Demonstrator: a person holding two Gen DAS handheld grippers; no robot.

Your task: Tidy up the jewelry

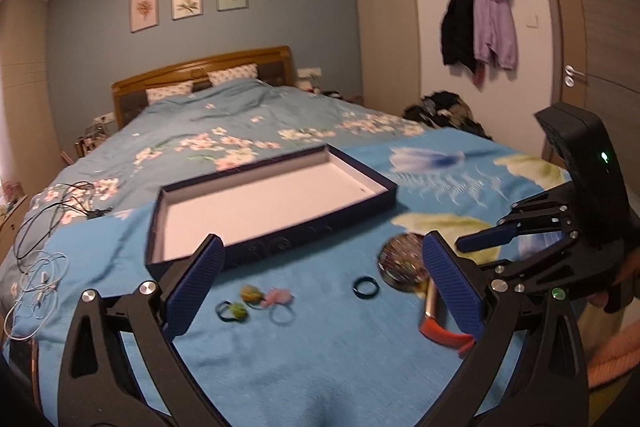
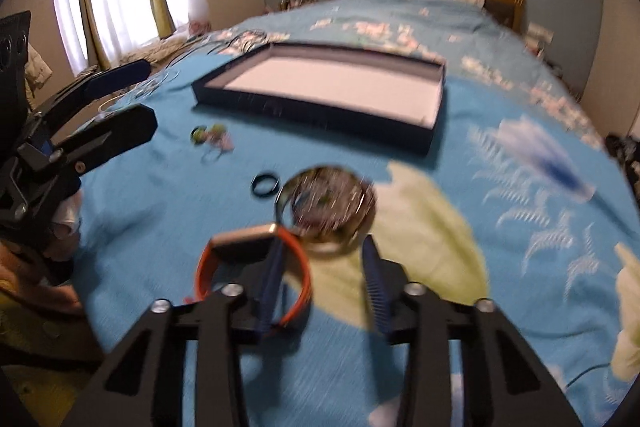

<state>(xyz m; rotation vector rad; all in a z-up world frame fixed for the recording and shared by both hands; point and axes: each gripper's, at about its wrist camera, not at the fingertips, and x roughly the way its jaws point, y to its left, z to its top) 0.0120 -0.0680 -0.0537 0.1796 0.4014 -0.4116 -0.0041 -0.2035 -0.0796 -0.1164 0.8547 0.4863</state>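
Right claw (image 2: 324, 247) narrowed, pads apart, not clamped, astride one side of the orange watch (image 2: 208, 267) lying on the bed (image 2: 160, 211). Left claw (image 1: 322, 243) wide apart, empty. Looks like the pickup step; next calls for pinching the band, then carrying to the open box (image 2: 312, 115).

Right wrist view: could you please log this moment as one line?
left gripper open, empty | right gripper part-open astride orange watch strap, pads not pressing | tray empty | ring, hair ties on bed
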